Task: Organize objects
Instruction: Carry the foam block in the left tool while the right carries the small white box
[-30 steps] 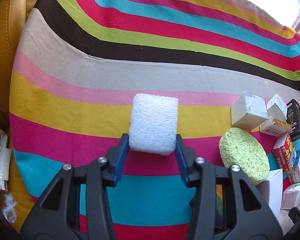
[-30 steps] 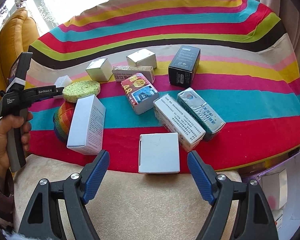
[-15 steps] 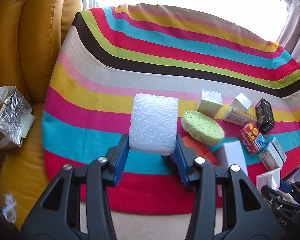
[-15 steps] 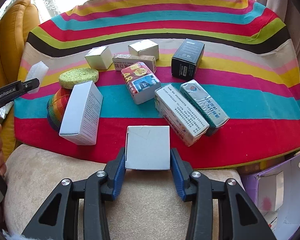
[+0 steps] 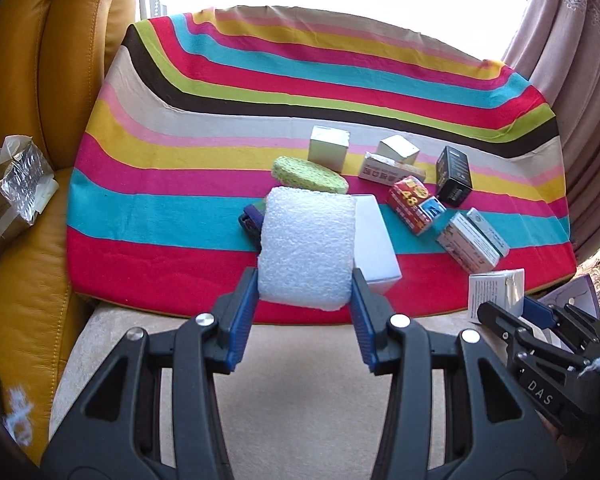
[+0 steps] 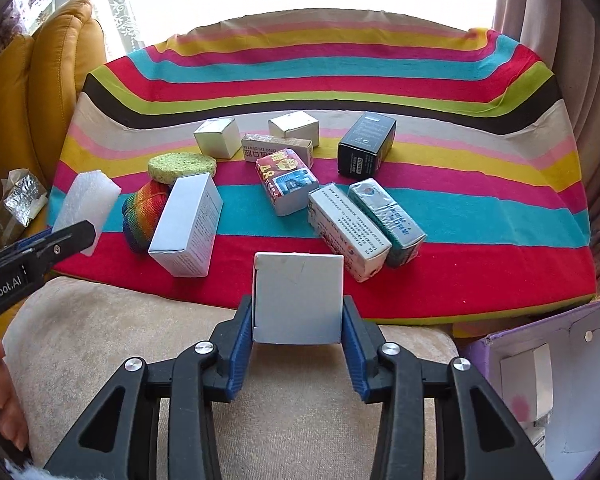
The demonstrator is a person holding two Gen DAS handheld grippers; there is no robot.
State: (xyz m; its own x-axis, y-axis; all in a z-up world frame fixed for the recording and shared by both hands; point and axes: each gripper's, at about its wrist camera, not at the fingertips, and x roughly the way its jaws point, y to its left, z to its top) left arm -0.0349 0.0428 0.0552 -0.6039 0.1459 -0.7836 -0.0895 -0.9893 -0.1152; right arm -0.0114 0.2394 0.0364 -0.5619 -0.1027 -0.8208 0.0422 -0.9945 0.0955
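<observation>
While the left gripper clamps the foam above the cloth's near edge, the right gripper clamps a white box; the purple bin lies nearer its right.

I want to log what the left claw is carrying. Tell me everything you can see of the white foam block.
The white foam block is a squarish chunk of pebbly, bubbly-looking foam with rounded corners. It is clamped at its lower sides between the blue pads of the left claw and seems lifted clear of the striped cloth; the right wrist view shows it tilted. Nothing else visibly touches it.
</observation>
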